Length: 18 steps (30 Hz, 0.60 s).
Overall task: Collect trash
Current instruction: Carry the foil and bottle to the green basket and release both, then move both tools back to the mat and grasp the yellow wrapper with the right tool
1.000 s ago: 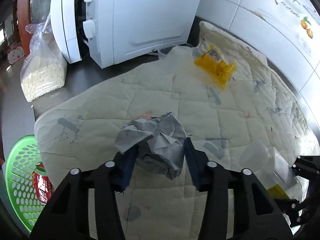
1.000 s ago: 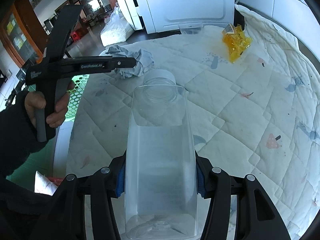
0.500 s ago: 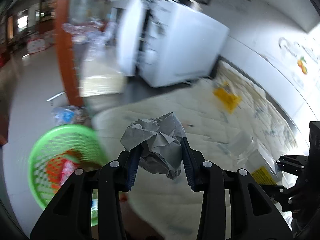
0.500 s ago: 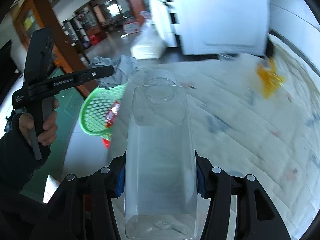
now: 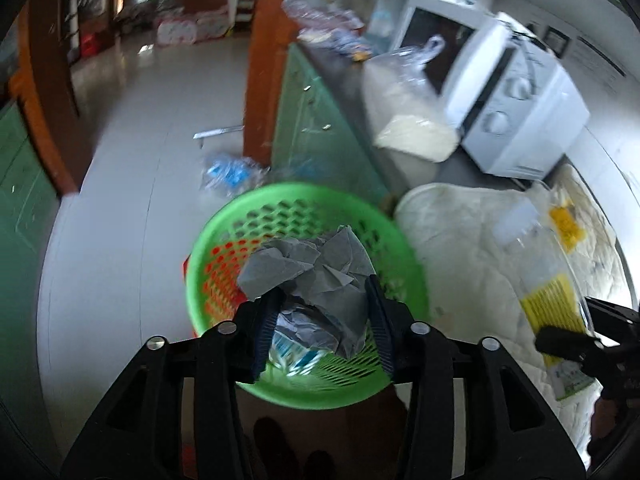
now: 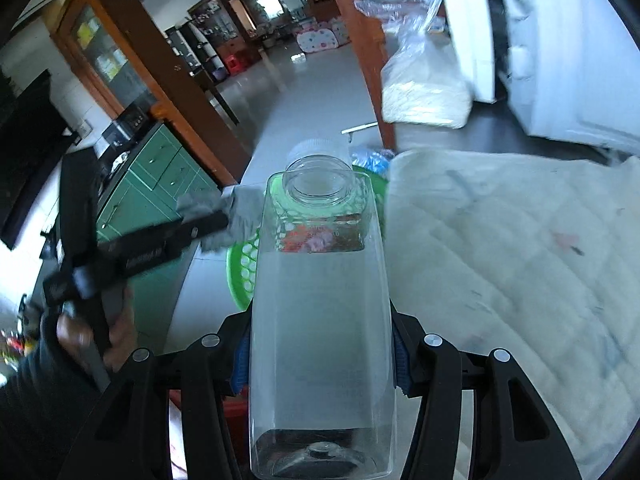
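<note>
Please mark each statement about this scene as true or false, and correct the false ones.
1. The left gripper holds a crumpled grey paper. True.
2. The grey paper already lies loose in the green basket. False: it is between the gripper's fingers, above the basket.
3. The right gripper is empty. False: it clamps a clear plastic bottle.
4. The bottle has a white cap. True.
5. A yellow wrapper lies on the quilted cloth. True.

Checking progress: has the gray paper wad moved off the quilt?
Yes. The left gripper has carried the paper wad leftward off the quilt, above the green basket.
</note>
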### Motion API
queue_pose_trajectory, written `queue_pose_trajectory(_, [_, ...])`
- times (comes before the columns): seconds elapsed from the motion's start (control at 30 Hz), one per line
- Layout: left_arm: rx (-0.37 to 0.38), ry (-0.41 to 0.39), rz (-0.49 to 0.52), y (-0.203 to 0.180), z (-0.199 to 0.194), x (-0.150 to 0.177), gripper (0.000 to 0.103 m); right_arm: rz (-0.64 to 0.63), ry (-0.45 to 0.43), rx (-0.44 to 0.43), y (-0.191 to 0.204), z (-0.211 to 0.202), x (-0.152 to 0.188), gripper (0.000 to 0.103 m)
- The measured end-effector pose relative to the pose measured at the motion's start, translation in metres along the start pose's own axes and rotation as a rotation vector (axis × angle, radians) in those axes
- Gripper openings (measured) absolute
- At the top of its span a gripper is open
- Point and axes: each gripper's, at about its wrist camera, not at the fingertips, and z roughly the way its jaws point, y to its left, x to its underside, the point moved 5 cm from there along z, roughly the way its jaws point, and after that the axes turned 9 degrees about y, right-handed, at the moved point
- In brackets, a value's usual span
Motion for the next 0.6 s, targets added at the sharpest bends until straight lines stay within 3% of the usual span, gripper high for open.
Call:
queue_pose_trajectory(0.17, [0.004,0.018,-0.073,0.025,0.007,0.002,0.056,0.06,0.015,-0.02,0.006,0.04,-0.029,0.052])
queue_pose_trajectory(0.27, [0.002,0.017,-0.093,0.03,0.008,0.002,0.064,0.08,0.008,-0.024,0.008,0.054,-0.041,0.059])
queue_pose_trajectory(0.4, [-0.006,0.013,-0.1,0.032,0.005,0.003,0.07,0.083,-0.016,-0.041,0.01,0.056,-0.05,0.068])
queue_pose_trajectory(0.53, [-0.006,0.005,-0.093,0.03,0.003,0.001,0.071,0.052,-0.03,-0.028,0.016,0.048,-0.048,0.068])
queue_pose_trajectory(0.6, [-0.01,0.004,-0.086,0.026,0.001,-0.001,0.076,0.041,-0.035,-0.026,0.016,0.04,-0.043,0.07])
